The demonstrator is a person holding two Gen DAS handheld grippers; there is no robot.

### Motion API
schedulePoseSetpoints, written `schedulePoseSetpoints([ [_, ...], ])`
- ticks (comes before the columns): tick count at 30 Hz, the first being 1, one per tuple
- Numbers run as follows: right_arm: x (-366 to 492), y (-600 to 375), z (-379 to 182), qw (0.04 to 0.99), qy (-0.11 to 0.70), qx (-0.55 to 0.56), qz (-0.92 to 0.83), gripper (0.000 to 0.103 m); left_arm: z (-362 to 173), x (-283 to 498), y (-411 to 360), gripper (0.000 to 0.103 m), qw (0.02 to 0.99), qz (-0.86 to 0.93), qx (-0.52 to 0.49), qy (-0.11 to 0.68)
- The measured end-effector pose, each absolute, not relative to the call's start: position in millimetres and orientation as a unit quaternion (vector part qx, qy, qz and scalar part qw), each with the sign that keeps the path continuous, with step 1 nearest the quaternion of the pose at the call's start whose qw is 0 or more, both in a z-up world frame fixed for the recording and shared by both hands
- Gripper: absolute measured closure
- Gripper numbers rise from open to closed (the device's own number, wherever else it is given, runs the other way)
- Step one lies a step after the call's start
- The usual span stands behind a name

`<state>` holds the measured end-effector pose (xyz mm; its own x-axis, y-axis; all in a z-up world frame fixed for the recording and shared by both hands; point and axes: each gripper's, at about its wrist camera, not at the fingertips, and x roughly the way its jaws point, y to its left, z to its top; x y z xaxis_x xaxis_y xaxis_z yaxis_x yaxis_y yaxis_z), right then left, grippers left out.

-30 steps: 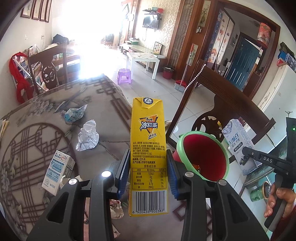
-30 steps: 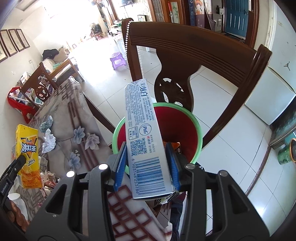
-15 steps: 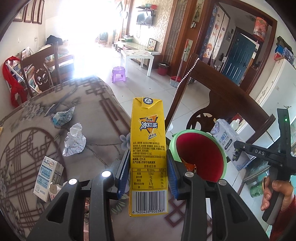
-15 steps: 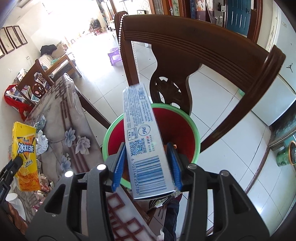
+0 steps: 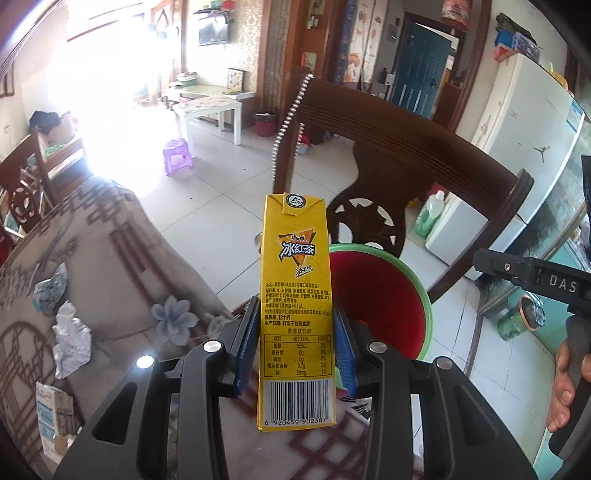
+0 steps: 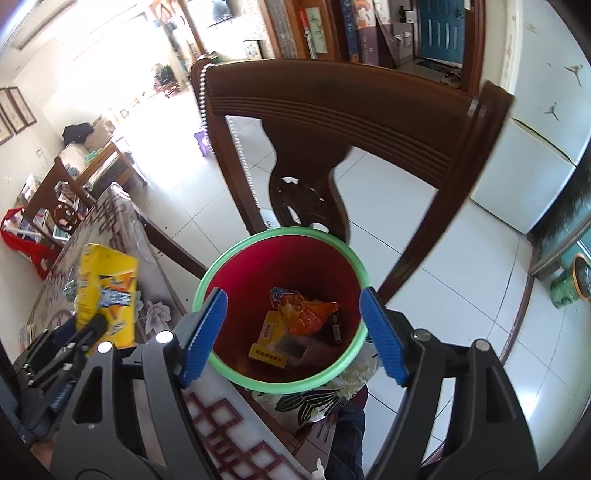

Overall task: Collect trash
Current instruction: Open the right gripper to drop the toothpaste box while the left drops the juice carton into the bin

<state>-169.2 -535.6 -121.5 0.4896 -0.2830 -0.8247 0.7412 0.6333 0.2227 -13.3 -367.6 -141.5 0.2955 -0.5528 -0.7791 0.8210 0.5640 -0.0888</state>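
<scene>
Beside table (image 5: 122, 258), upright yellow tea carton (image 5: 295, 295) shows barcode.

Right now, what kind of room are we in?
Probably a home's living and dining room: a wooden chair beside a cloth-covered table, a fridge, and a television on the far wall.

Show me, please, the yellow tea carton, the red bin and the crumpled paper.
yellow tea carton (image 5: 295, 295), left wrist view, printed front.
red bin (image 6: 295, 236), right wrist view, green rim.
crumpled paper (image 5: 72, 341), left wrist view, middle.

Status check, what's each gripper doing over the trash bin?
Left gripper clamps yellow tea carton. Right gripper open, empty, above red bin. Path clear.
</scene>
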Motion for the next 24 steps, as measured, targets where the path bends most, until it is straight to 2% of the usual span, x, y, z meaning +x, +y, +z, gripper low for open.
schedulePoseSetpoints([
  [7, -184.8, -544.6, -125.4, 0.8, 0.402, 0.288, -0.34, 0.03, -153.7, -30.2, -420.2, 0.067, 0.756, -0.481, 0.197, 0.398],
  [10, -185.9, -546.5, -128.8, 0.797, 0.404, 0.292, -0.341, 0.03, -151.4, -30.7, -431.6, 0.043, 0.757, -0.483, 0.21, 0.387],
  [11, -185.4, -546.5, -129.2, 0.797, 0.405, 0.292, -0.34, 0.03, -148.7, -29.9, -430.9, 0.042, 0.76, -0.483, 0.208, 0.381],
  [16, -179.3, -542.9, -125.8, 0.802, 0.405, 0.286, -0.333, 0.03, -132.2, -20.8, -407.5, 0.041, 0.773, -0.475, 0.177, 0.381],
  [24, -160.8, -522.0, -118.0, 0.816, 0.408, 0.272, -0.305, 0.03, -122.6, -5.6, -326.9, 0.041, 0.809, -0.41, 0.129, 0.401],
])
